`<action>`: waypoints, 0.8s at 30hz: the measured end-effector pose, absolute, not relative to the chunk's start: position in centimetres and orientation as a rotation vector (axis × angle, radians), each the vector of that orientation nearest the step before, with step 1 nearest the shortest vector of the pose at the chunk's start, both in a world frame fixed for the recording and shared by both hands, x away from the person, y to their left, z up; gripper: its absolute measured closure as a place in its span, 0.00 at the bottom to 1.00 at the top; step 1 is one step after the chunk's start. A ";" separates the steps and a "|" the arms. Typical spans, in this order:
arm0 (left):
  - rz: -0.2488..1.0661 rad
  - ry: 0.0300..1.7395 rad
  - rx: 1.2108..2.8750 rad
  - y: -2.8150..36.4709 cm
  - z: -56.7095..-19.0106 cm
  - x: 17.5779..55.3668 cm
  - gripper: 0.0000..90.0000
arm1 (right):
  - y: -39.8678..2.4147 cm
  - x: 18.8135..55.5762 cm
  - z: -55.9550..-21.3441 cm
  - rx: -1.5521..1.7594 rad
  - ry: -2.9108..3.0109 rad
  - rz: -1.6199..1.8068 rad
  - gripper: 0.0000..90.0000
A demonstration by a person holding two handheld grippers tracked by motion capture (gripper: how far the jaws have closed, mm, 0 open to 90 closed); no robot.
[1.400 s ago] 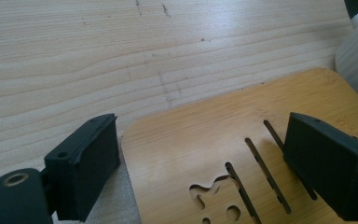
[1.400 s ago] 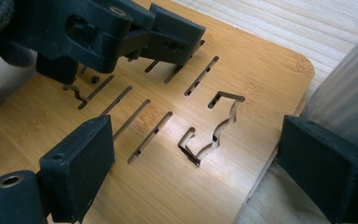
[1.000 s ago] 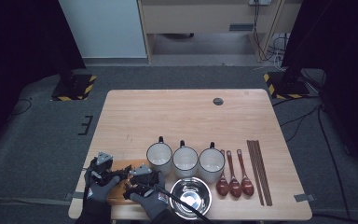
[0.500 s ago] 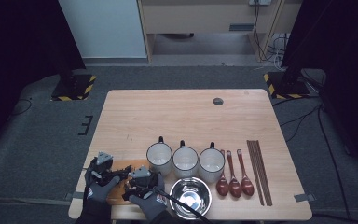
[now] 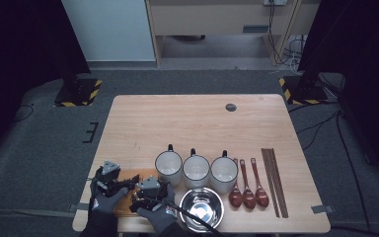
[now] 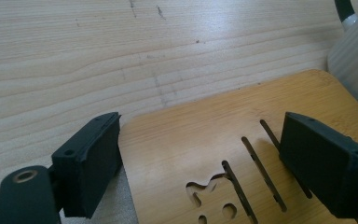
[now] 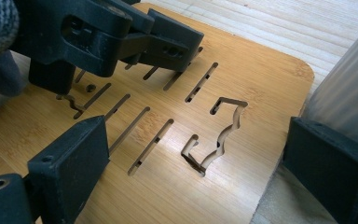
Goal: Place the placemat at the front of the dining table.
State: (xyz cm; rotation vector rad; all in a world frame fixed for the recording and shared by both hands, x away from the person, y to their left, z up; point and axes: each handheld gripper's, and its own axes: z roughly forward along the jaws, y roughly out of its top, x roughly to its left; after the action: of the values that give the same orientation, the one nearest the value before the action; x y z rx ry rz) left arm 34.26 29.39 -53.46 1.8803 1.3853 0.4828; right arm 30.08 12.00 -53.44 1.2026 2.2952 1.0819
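A slotted bamboo board (image 5: 124, 203) lies flat at the table's front left corner, and both gloved hands hold grippers over it. My left gripper (image 5: 128, 180) is open. In the left gripper view (image 6: 205, 135) one jaw stands off the board's (image 6: 270, 102) edge and the other over its slots; the jaws have just closed a little, pressing on nothing. My right gripper (image 5: 147, 186) is open too. Its view (image 7: 200, 140) shows one jaw above the board (image 7: 251, 79) and one past the board's edge beside a mug (image 7: 349, 93). The left gripper (image 7: 168, 42) stands farther along the board.
Three white mugs (image 5: 196, 170) stand in a row right of the board, the nearest (image 5: 169, 167) close to the right gripper. A steel bowl (image 5: 202, 207) sits at the front edge. Three wooden spoons (image 5: 248, 190) and chopsticks (image 5: 275, 180) lie further right.
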 end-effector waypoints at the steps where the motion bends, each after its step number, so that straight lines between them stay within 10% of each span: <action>1: 0.482 1.386 1.878 29.4 -53.5 34.3 0.14 | 12.0 30.1 -53.4 1.204 2.295 1.082 0.08; 24: 0.487 1.399 1.867 29.3 -53.4 34.2 0.14 | 12.1 30.1 -53.4 1.214 2.288 1.083 0.08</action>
State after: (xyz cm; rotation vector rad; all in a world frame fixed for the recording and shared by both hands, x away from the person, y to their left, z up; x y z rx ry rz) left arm 34.17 29.31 -53.42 1.8667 1.3993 0.4871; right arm 30.06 12.06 -53.39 1.2140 2.2878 1.0826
